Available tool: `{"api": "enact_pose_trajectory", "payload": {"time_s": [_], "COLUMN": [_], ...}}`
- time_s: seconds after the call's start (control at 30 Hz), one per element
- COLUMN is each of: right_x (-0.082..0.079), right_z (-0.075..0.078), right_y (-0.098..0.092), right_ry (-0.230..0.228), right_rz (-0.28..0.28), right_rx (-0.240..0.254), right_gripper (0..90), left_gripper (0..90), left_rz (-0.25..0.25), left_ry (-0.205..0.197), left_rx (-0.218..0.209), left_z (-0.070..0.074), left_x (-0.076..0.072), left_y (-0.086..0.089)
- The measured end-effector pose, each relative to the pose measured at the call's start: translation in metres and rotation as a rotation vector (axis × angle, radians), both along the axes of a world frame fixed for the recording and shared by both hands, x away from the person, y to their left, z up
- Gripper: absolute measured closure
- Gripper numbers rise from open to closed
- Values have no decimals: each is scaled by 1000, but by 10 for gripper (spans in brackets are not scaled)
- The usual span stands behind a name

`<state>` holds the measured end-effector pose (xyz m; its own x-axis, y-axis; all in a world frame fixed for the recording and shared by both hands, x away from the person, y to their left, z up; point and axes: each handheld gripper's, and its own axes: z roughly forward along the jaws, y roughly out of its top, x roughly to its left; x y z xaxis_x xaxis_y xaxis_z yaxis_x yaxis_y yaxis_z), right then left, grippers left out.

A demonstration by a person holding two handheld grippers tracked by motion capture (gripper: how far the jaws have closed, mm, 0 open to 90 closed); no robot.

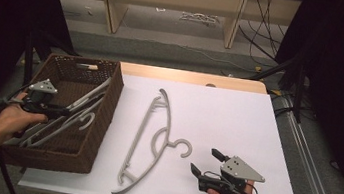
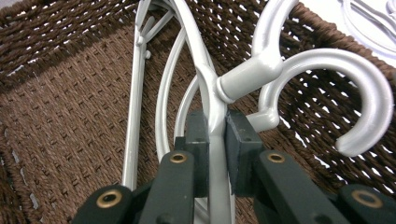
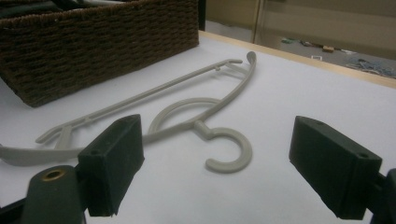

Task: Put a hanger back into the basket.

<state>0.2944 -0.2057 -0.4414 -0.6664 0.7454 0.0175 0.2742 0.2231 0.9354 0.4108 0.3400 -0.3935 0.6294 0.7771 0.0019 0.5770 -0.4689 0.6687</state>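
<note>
The right gripper is sitting low over the near part of the table, and a hand is holding it from behind. Its jaws are standing wide apart with nothing between them. I think it is waiting like that so it is ready to grab.

Just ahead of it, a grey hanger is lying flat on the table. Its hook is curling toward the gripper, so the hook is the closest part to pinch.

Farther off to that gripper's left, the left gripper is reaching down into the brown basket. Its jaws are squeezing tight on the thin neck of another hanger, right below the hook. Holding it there is probably keeping the long hanger from swinging while it is going in.

Under that hanger, more hangers are lying on the basket floor. So I think the hangers are being packed into the basket one at a time.
</note>
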Motion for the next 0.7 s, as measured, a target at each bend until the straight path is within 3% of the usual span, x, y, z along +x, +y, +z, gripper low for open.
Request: {"api": "enact_pose_trajectory", "payload": {"time_s": [0.17, 0.27, 0.3, 0.33, 0.47, 0.6, 0.63, 0.7], "right_x": [1, 0, 0, 0, 0, 1, 1, 0], "right_z": [0, 0, -1, 0, 0, -1, 0, -1], "right_y": [0, 0, 0, 0, 0, 2, 0, 1], "right_ry": [-13, 3, 2, -2, 4, -5, -14, 3], "right_rz": [2, 4, 2, 2, 5, 12, 9, 6], "right_rx": [-4, -3, -3, -4, -4, 18, -6, -2], "right_gripper": [187, 187, 187, 187, 187, 187, 187, 187], "left_gripper": [807, 807, 807, 807, 806, 806, 806, 805], "left_rz": [-1, -14, -27, -13, 5, 4, 10, 21], "left_ry": [21, 41, 48, 45, 57, 61, 70, 68], "left_rx": [23, 39, 71, 74, 41, 56, 54, 59], "left_z": [-8, -14, -13, -16, -18, -19, -19, -21], "left_x": [3, 5, 6, 6, 8, 8, 8, 8], "left_y": [-4, -7, -7, -8, -6, -6, -5, -6]}}
